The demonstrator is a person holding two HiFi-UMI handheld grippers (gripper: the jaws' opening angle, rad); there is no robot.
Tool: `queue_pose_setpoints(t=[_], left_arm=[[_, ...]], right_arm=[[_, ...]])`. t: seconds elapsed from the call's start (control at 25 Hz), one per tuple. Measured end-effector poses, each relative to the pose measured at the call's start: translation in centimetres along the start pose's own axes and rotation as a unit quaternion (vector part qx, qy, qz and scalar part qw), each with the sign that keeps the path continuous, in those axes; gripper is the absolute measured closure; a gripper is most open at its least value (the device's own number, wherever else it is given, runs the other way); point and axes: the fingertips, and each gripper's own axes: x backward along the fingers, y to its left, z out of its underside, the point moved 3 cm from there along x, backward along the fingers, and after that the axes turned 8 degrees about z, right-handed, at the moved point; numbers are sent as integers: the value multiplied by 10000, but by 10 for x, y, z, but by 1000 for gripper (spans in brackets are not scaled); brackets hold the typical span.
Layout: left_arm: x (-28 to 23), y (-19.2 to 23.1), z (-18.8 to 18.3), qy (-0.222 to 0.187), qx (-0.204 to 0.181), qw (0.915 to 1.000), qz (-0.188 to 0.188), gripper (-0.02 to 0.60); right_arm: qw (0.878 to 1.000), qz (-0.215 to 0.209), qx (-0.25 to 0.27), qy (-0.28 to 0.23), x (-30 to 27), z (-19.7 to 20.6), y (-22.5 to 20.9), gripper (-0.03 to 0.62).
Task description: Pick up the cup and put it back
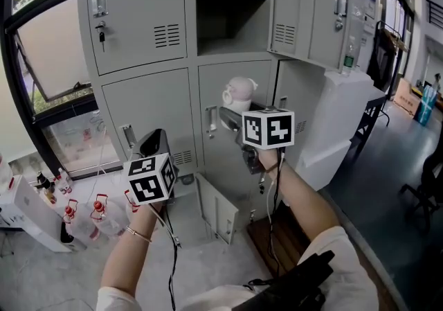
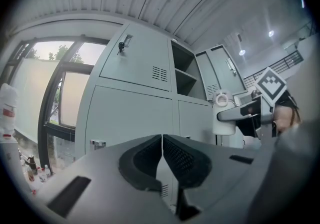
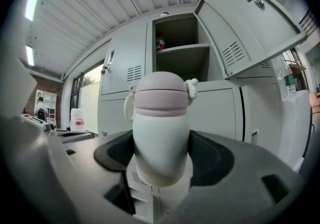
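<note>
Right gripper [image 3: 161, 157] clamps cup [image 3: 161, 113], clear below open locker shelf [image 3: 182, 48].

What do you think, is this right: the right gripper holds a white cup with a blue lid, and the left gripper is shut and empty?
Not quite: the lid of the cup is pink, not blue, as the right gripper view shows. The rest stands.

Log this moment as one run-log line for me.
phase: cup held off any surface | right gripper: shut on cup, upright | left gripper: shut, empty | backdrop: grey lockers, upper compartment open
</note>
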Motion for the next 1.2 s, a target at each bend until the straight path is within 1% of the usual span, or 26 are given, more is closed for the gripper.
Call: queue_pose_setpoints(t=[0.2, 0.36, 0.56, 0.72, 0.92, 1.04, 1.2], left_arm=[[-6, -6, 34, 141, 198, 9997, -86, 569], [-5, -9, 56, 186, 357, 9990, -176, 569], [-2, -12, 83, 200, 580, 9977, -290, 569], [-1, -8, 94, 300, 563, 9973, -352, 569], [0, -4, 90, 208, 496, 9980, -345, 569], [6, -4, 89, 162, 451, 9983, -343, 569], [14, 0, 92, 155, 274, 9989, -341, 569]], right_arm=[[9998, -75, 130, -136, 6, 25, 10, 270], [9998, -199, 44, -28, 9, 49, 11, 270], [9993, -177, 290, 131, 11, 87, 11, 270], [9991, -190, 273, 255, 10, 105, 9, 270], [9991, -204, 324, 199, 10, 105, 11, 270], [9989, -303, 332, 131, 13, 104, 20, 270], [9986, -456, 279, 27, 17, 104, 38, 270]])
